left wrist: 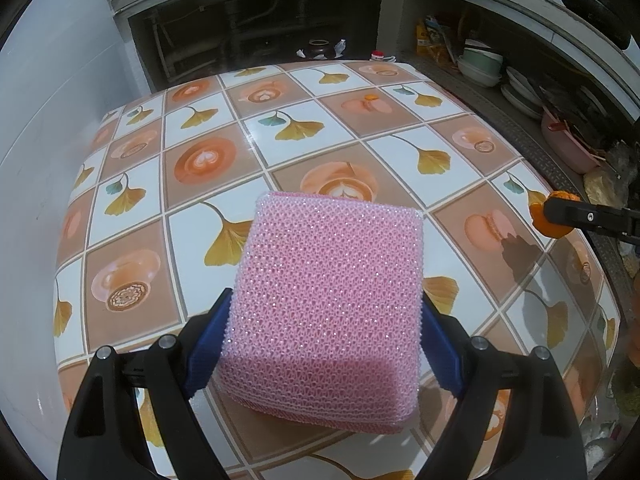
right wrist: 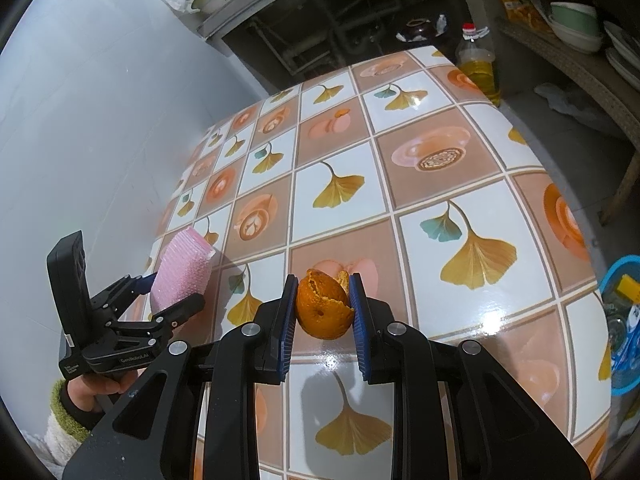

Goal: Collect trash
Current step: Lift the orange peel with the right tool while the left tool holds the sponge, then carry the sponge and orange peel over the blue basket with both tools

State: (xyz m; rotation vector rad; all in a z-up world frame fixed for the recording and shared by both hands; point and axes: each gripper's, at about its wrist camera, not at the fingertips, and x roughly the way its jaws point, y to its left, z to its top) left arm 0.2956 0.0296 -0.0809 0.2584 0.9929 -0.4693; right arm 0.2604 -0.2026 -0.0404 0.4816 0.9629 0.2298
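Note:
My left gripper (left wrist: 326, 344) is shut on a pink mesh sponge (left wrist: 332, 304) and holds it above the tiled table (left wrist: 224, 120). It also shows at the left of the right wrist view (right wrist: 176, 300), with the sponge (right wrist: 182, 272) in it. My right gripper (right wrist: 322, 312) is shut on an orange peel (right wrist: 322, 306) just above the table (right wrist: 460, 184). That peel (left wrist: 550, 216) and right gripper show at the right edge of the left wrist view. A small scrap of peel (left wrist: 370, 97) lies on a far tile, and shows in the right wrist view (right wrist: 341, 112) too.
A blue basket (right wrist: 618, 320) with items stands below the table's right edge. A bottle of oil (right wrist: 478, 66) stands behind the far corner. Shelves with bowls and plates (left wrist: 480, 66) run along the right. A white wall (right wrist: 100, 120) lies on the left.

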